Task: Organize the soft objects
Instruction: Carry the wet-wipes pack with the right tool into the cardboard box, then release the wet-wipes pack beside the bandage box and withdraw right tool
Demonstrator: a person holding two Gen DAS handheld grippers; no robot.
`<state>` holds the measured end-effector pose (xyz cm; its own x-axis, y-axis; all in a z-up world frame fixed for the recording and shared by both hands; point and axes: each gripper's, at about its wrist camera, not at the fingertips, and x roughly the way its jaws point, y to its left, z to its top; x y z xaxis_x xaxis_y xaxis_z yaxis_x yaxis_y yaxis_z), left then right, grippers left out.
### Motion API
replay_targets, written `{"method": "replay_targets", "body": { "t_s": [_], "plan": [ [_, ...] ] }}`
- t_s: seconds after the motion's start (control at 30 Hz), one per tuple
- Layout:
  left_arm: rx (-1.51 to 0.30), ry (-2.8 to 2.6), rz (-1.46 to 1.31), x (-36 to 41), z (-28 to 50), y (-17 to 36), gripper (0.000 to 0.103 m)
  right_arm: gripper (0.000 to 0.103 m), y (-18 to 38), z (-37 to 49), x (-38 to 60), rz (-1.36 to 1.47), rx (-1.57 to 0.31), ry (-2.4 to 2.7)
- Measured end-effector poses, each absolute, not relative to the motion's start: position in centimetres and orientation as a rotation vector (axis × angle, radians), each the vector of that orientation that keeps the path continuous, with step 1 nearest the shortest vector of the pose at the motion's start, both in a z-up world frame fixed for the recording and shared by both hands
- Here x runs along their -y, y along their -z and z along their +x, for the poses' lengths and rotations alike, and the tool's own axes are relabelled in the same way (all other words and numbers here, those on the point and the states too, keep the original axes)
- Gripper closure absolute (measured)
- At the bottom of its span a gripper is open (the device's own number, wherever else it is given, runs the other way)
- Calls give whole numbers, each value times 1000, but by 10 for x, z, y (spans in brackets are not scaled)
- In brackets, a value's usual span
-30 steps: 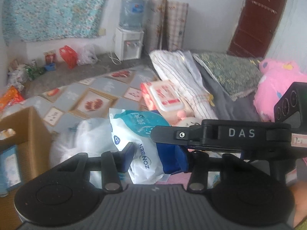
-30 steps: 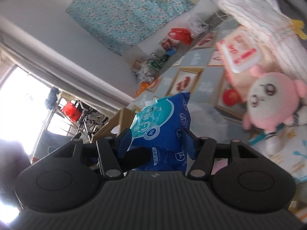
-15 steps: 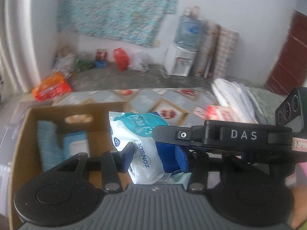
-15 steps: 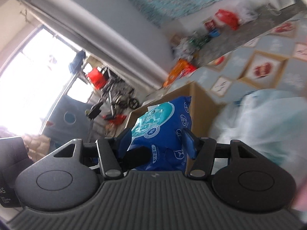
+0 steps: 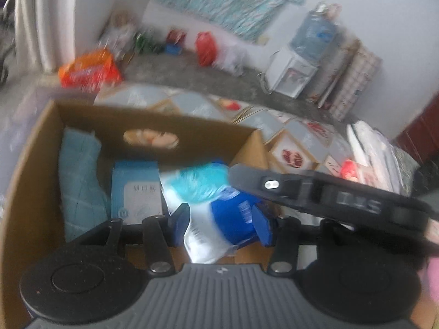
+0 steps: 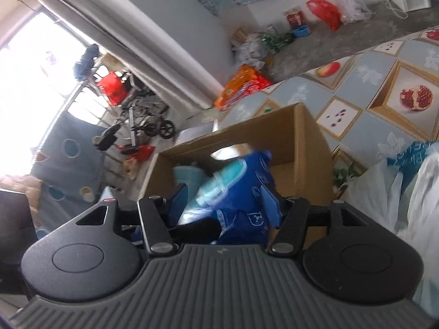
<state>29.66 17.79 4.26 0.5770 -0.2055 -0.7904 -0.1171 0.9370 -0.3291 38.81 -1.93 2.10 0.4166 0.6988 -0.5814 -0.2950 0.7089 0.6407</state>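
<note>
A soft blue, white and teal pack (image 5: 227, 219) hangs tilted over the open cardboard box (image 5: 153, 120), gripped from two sides. My left gripper (image 5: 221, 224) has the pack between its blue pads; its jaws are opening, and the pads still touch the pack's sides. In the right wrist view my right gripper (image 6: 223, 203) is shut on the same pack (image 6: 241, 192), above the box (image 6: 307, 142). The right gripper's black housing (image 5: 323, 197) crosses the left wrist view. A folded light-blue cloth (image 5: 79, 178) and a light-blue tissue pack (image 5: 137, 192) lie in the box.
The box stands on a patterned floor mat (image 6: 384, 87). A pale plastic bag (image 6: 411, 197) sits to its right. An orange pack (image 5: 90, 68), a red bag (image 5: 204, 45) and a water dispenser (image 5: 293, 76) line the far wall. Folded bedding (image 5: 376, 148) lies at the right.
Both grippers have carried the pack leftward from the pile of toys and bedding to above the box. The pack has tipped over and now looks blurred between the fingers.
</note>
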Motion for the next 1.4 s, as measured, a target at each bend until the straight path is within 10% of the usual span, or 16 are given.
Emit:
{"method": "replay_targets", "body": {
  "t_s": [0.8, 1.13, 1.4],
  "plan": [
    [-874, 97, -197, -126, 228, -87, 25, 37, -90, 310, 126, 512, -796, -783],
    [-1157, 28, -165, -138, 230, -14, 65, 32, -80, 244, 208, 524, -788, -760],
    [-1314, 24, -146, -123, 275, 44, 70, 31, -45, 228, 260, 613, -810, -681]
  ]
}}
